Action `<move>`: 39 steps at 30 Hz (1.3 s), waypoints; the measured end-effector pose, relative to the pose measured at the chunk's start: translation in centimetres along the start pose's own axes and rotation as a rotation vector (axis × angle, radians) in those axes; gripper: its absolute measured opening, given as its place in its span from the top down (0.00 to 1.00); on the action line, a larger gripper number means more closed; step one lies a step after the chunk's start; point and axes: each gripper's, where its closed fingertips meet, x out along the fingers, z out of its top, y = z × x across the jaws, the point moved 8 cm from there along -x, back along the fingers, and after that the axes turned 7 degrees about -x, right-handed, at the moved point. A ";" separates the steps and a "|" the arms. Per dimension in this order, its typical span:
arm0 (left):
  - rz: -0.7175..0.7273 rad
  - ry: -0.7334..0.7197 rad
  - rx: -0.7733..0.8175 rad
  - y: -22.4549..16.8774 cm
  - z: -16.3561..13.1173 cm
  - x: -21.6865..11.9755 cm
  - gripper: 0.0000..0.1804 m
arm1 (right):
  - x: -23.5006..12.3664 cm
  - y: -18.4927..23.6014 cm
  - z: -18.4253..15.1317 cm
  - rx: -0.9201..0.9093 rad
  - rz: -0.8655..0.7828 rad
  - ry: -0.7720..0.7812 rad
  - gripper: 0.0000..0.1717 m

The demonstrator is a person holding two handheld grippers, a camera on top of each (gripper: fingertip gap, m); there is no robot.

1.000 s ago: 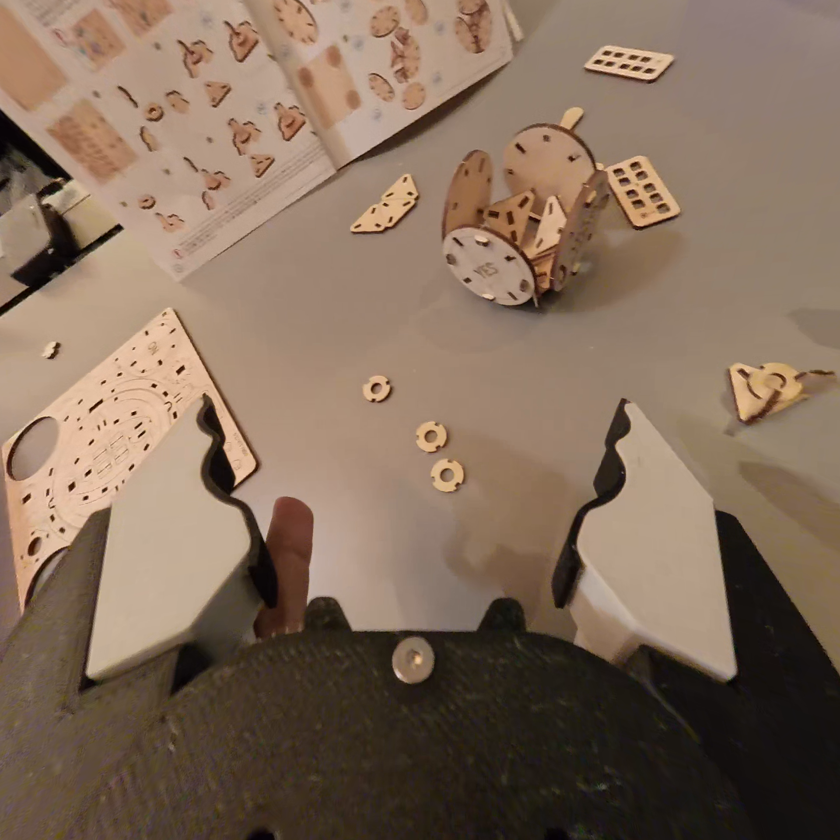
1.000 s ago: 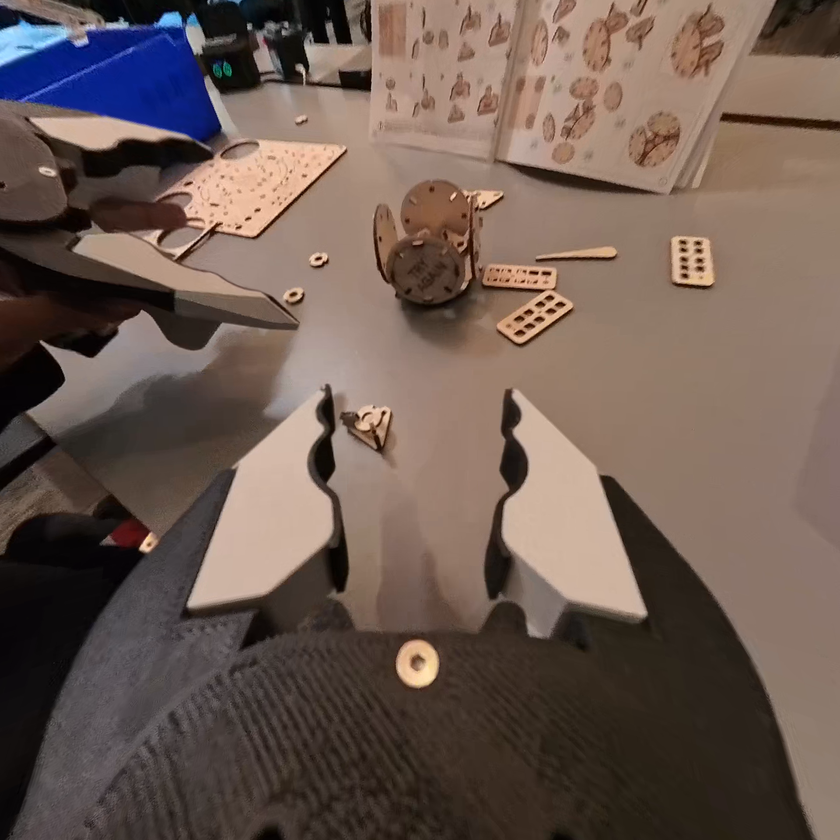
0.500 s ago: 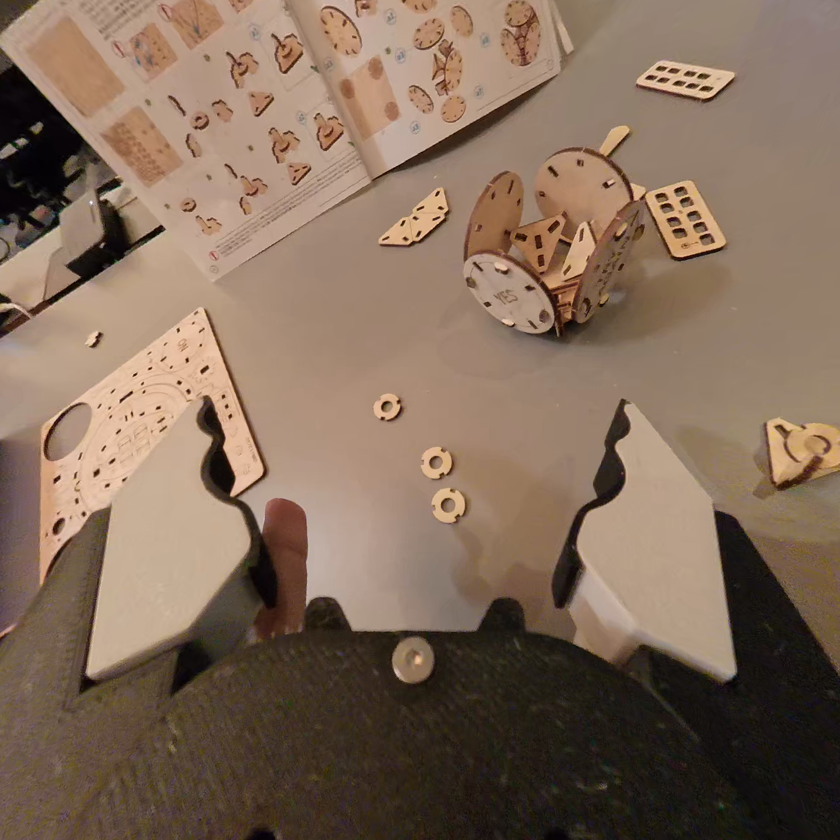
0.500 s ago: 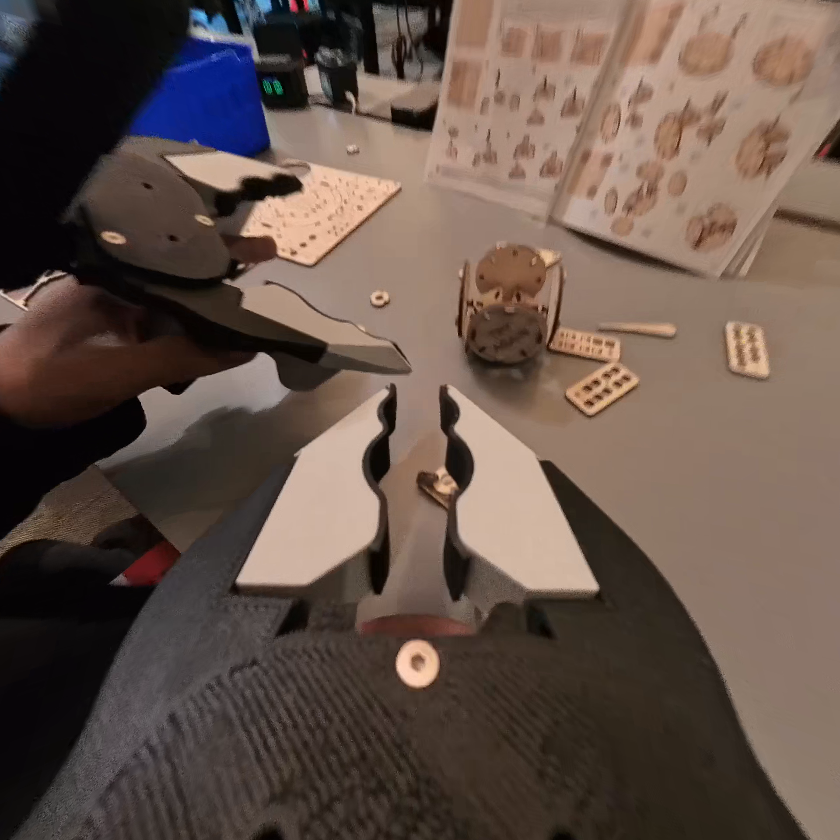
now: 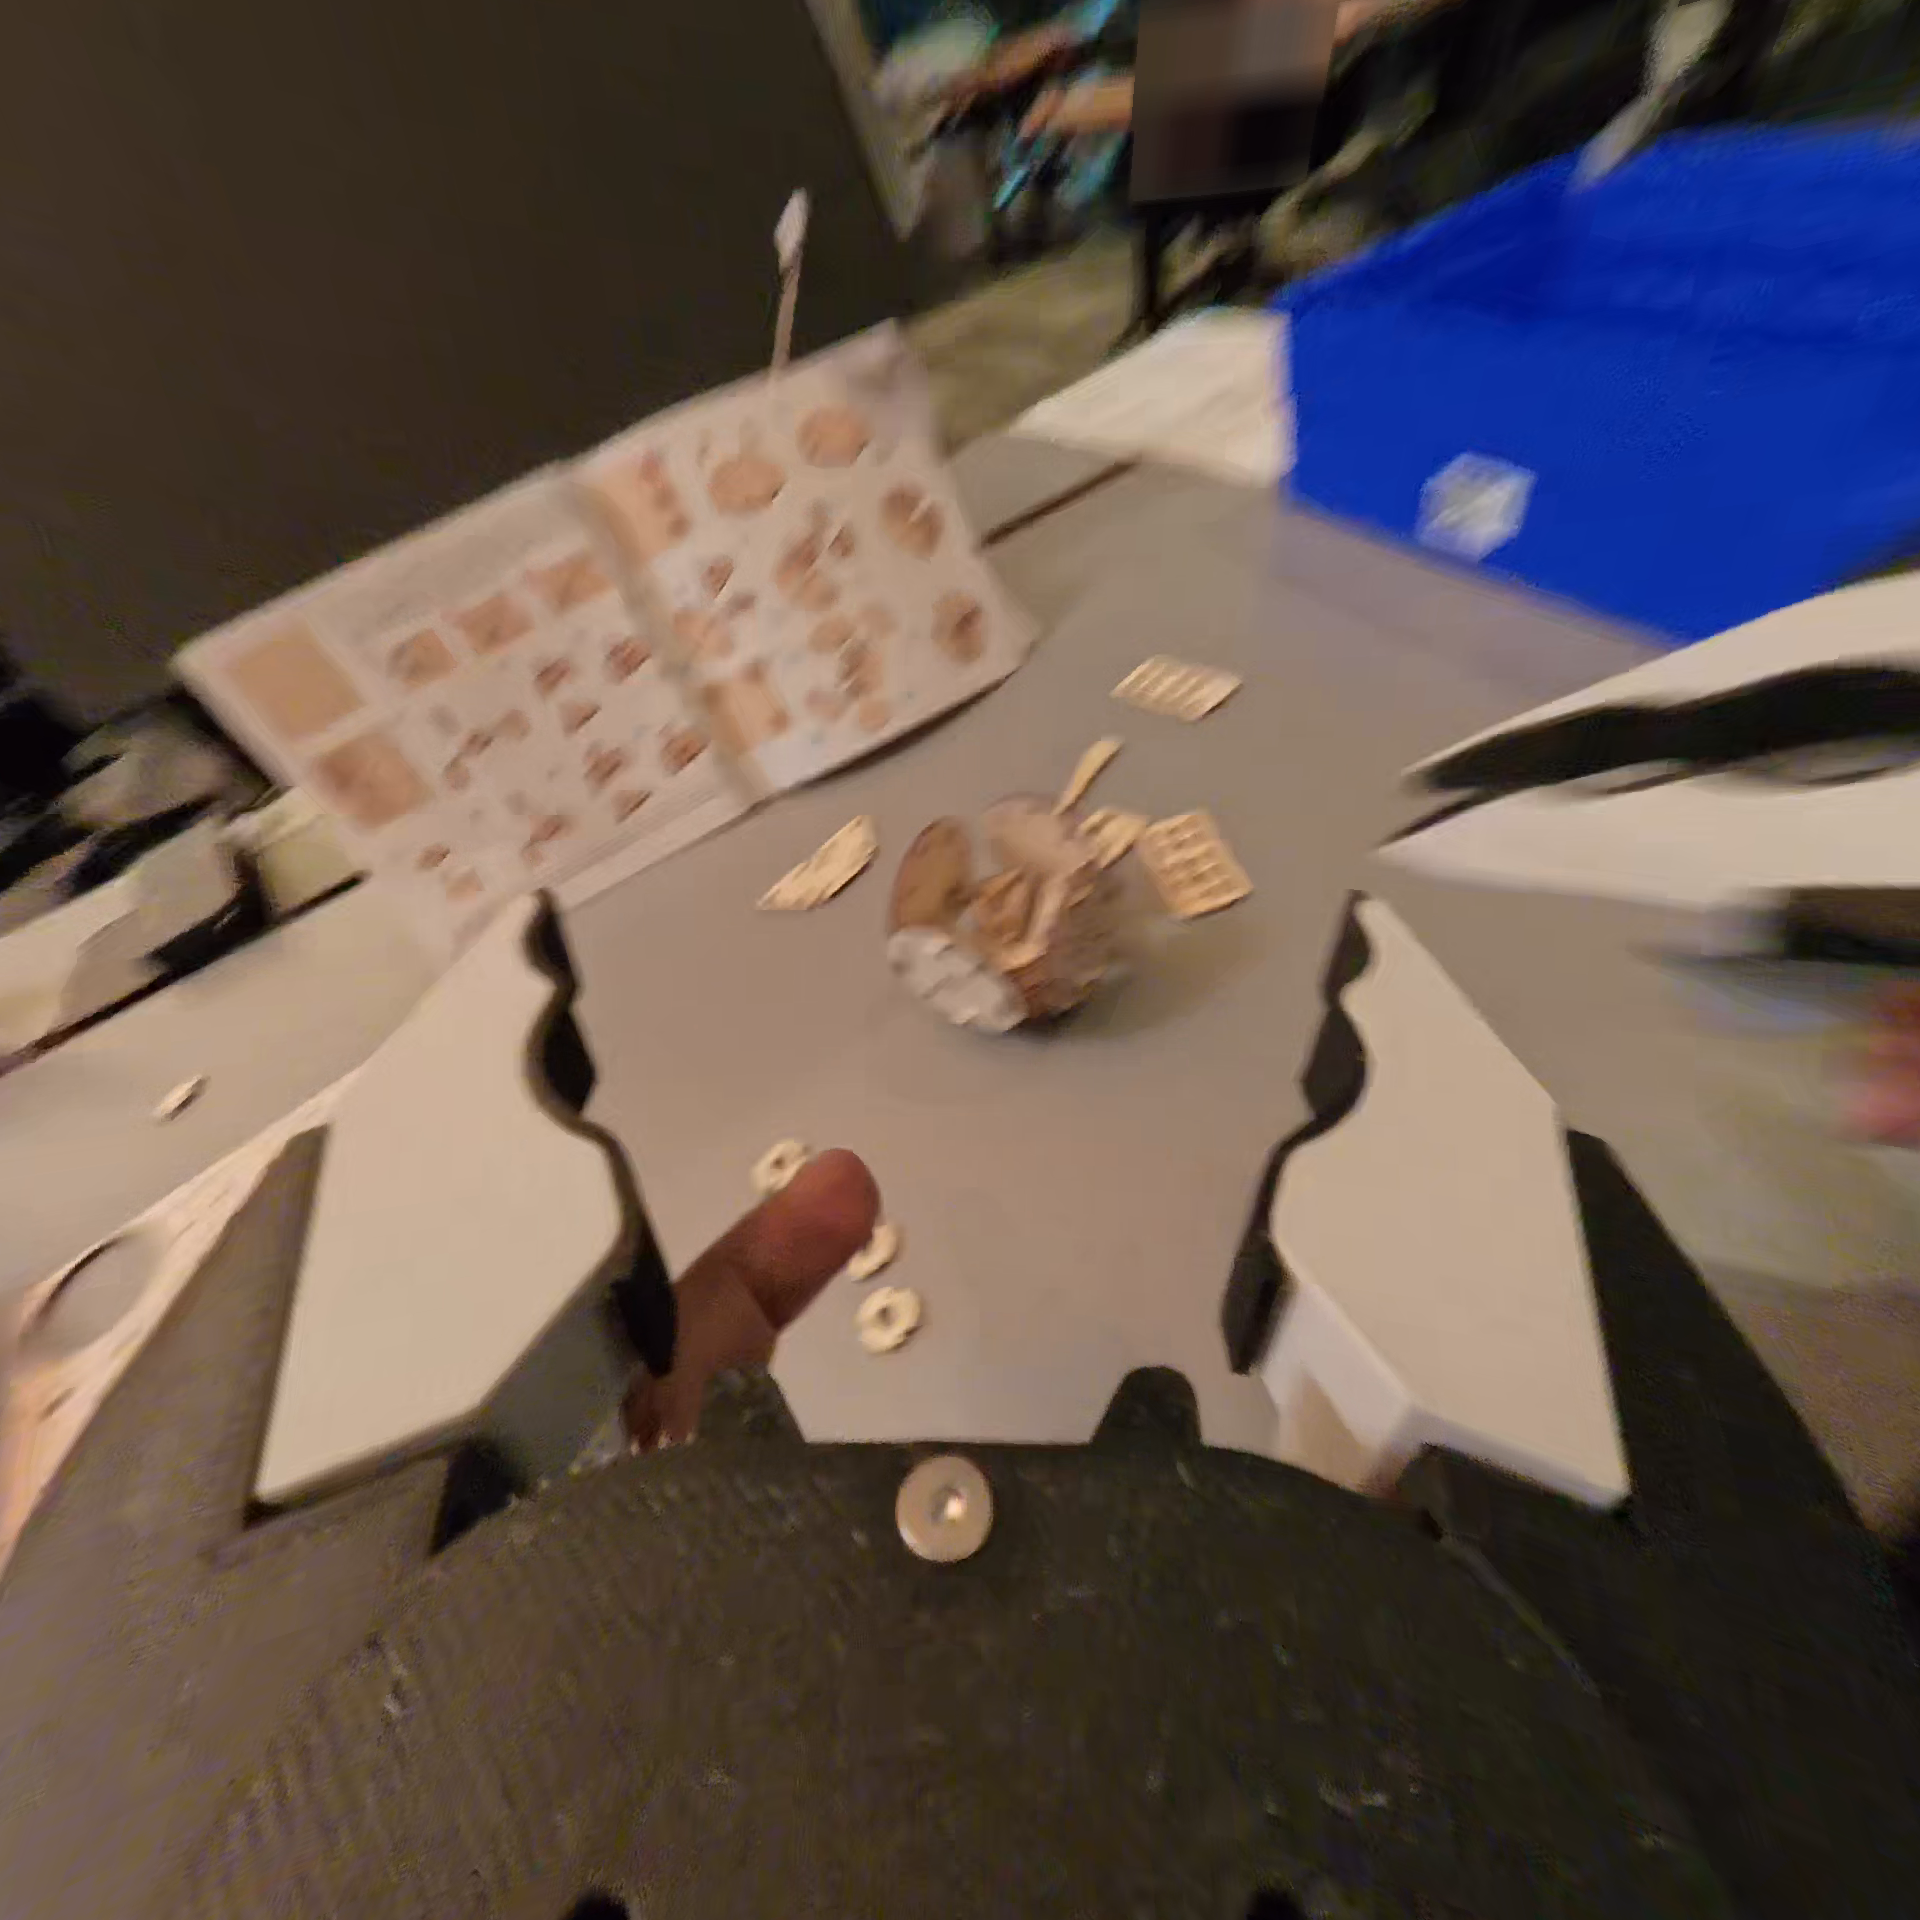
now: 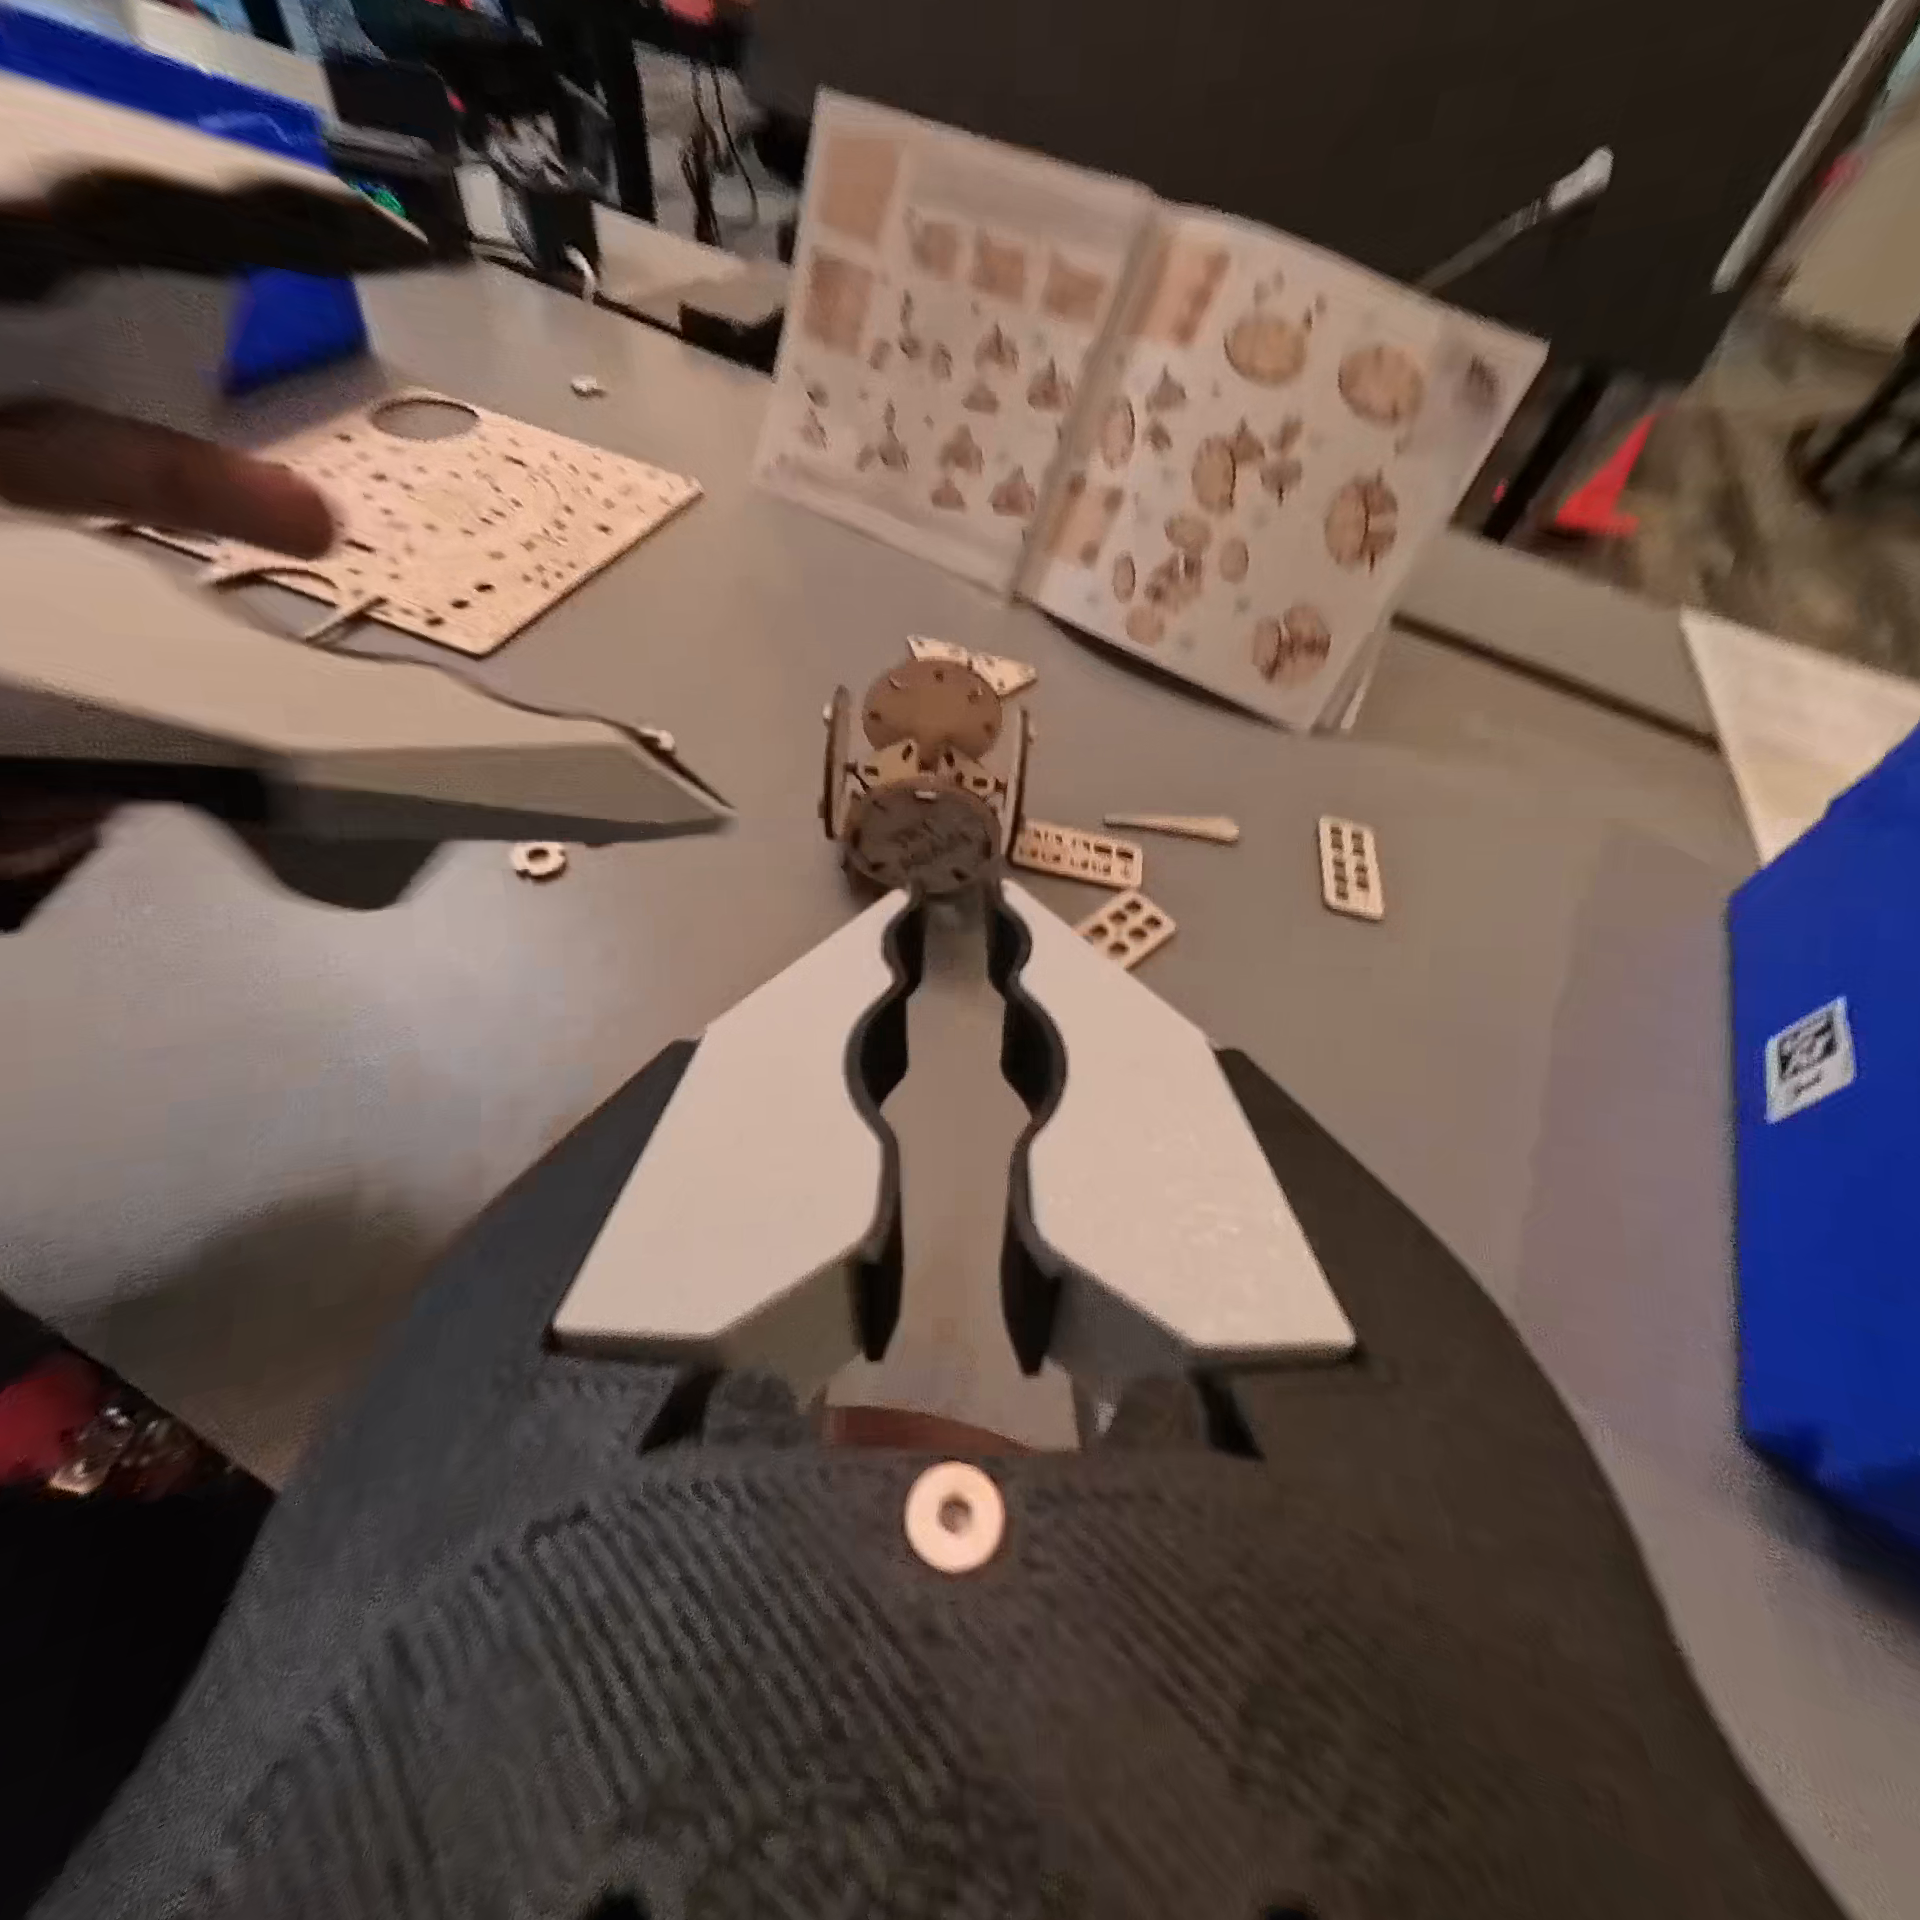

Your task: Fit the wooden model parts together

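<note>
Moved: both claws have lifted and tipped forward since a second ago, so more of the room beyond the desk (image 6: 312, 1091) now shows; both views are smeared by the motion.
Right claw (image 6: 956, 904): its fingers have drawn in from a broad gap to a thin slit, almost closed. I cannot tell whether anything is pinched there.
Small three-cornered wooden piece: it lay between the right claw's fingers half a second ago and shows in neither view now.
Left claw (image 5: 945, 909): its fingers have narrowed slightly but stand wide apart, with nothing between the pads. The person's fingertip (image 5: 800, 1236) pokes forward by the inner edge of its left finger.
Wooden model (image 6: 925, 790): a round built-up thing of discs, standing on the desk straight ahead of the right claw's tips and ahead of the left claw's gap, touched by neither.
Rings (image 5: 888, 1320): three small wooden washers lie on the desk beneath the left claw, just beside the fingertip.
Slotted strips (image 6: 1351, 868): flat pieces lie ahead and to the right of the right claw, beside the model.
Punched wooden sheet (image 6: 468, 520): lies flat, ahead and to the left of the right claw, beyond the left claw.
Booklet (image 6: 1122, 416): open and propped up, well beyond the model.
Blue bin (image 5: 1610, 364): far ahead and to the right of the left claw.
</note>
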 end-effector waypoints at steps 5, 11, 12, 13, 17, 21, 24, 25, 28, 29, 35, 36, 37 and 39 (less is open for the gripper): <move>-0.249 -0.322 -0.088 -2.3 2.9 -5.1 0.68 | 1.1 0.7 0.9 0.061 0.004 -0.010 0.90; -0.301 -0.218 -0.084 -2.1 0.7 -4.5 0.76 | 0.9 2.6 2.8 -0.006 0.018 -0.093 0.91; -0.310 -0.208 -0.090 -2.0 0.5 -4.6 0.76 | 0.7 2.5 3.0 0.000 0.014 -0.110 0.92; -0.314 -0.199 -0.095 -1.9 0.3 -4.6 0.76 | 0.4 2.4 3.3 0.011 0.013 -0.126 0.93; -0.302 -0.205 -0.109 -1.3 -0.3 -4.9 0.79 | -0.5 2.2 3.5 0.053 0.029 -0.151 0.94; -0.255 -0.219 -0.131 -0.3 -0.5 -5.3 0.81 | -1.5 3.4 4.0 0.021 0.067 -0.167 0.93; -0.265 -0.189 -0.163 0.0 -0.8 -5.3 0.84 | -2.0 4.4 4.1 -0.031 0.069 -0.184 0.93; -0.286 -0.163 -0.170 0.0 -1.0 -5.3 0.93 | -1.9 4.5 3.8 -0.047 0.063 -0.179 0.93; -0.342 -0.105 -0.206 -0.4 -1.5 -5.1 1.00 | -1.5 4.7 2.9 -0.076 0.050 -0.148 0.93; -0.346 -0.091 -0.214 -0.4 -1.7 -5.0 1.00 | -1.5 4.6 2.6 -0.078 0.048 -0.139 0.93; -0.360 -0.014 -0.210 -1.3 -2.9 -4.3 1.00 | -1.1 4.4 0.4 -0.098 0.082 -0.034 0.85; -0.368 -0.005 -0.207 -1.5 -3.0 -4.2 1.00 | -1.0 4.4 -0.1 -0.105 0.094 -0.007 0.82; -0.373 0.003 -0.203 -1.6 -3.2 -4.1 1.00 | -0.9 4.4 -0.5 -0.109 0.106 0.016 0.80; -0.383 0.025 -0.195 -1.9 -3.4 -4.0 1.00 | -0.7 4.5 -1.4 -0.114 0.129 0.072 0.77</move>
